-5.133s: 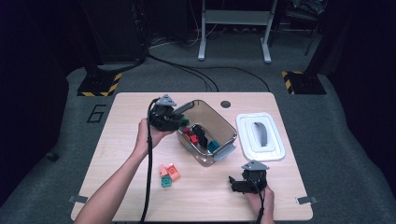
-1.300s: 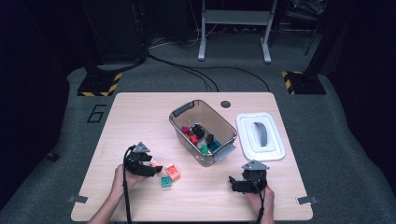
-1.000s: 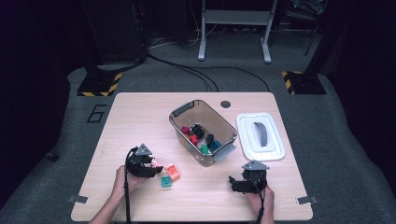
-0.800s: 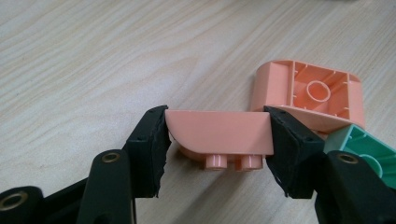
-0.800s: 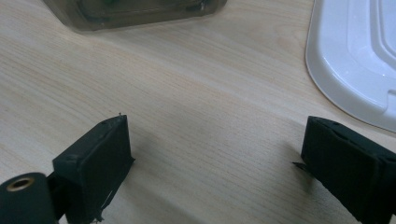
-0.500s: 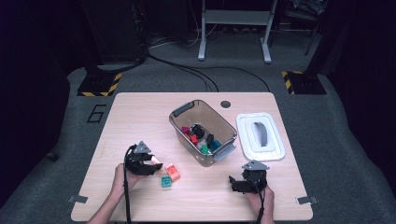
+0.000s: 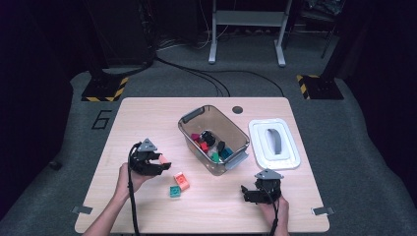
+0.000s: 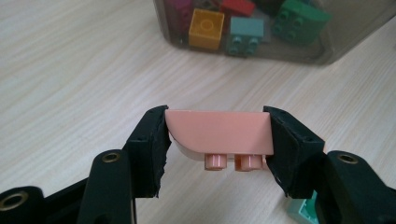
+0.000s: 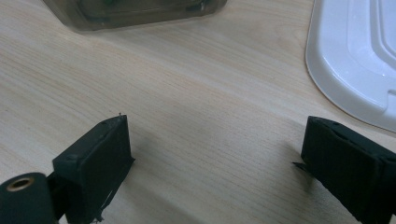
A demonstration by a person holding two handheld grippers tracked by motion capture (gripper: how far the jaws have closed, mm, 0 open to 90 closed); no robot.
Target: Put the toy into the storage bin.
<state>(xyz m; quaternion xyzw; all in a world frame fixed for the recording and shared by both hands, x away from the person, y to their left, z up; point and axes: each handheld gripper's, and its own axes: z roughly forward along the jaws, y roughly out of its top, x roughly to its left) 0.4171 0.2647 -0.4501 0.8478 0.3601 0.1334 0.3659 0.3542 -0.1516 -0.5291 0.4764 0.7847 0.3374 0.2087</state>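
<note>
My left gripper (image 8: 217, 140) is shut on a salmon-pink brick (image 8: 219, 130) with one curved side, its studs pointing down, held just above the table. From above, that gripper (image 7: 161, 165) and the brick (image 7: 163, 158) are at the table's front left. To their right, a salmon brick (image 7: 182, 181) and a teal brick (image 7: 175, 191) lie on the table. A clear bin (image 7: 196, 118) at the centre holds several coloured bricks. My right gripper (image 7: 244, 192) rests near the front right edge. It (image 9: 215, 158) stands open over bare wood.
A white lid (image 7: 274, 144) lies right of the bin and close to my right gripper, where it appears as a white lid (image 9: 355, 60). The bin wall (image 8: 327, 53) is straight ahead of the left gripper, with a yellow brick (image 8: 205, 28) behind it. The table's front edge is near both hands.
The left gripper came from over the bin down to the table's front left. In the last second it lifted slightly, holding the salmon-pink brick. The right gripper stayed put.
</note>
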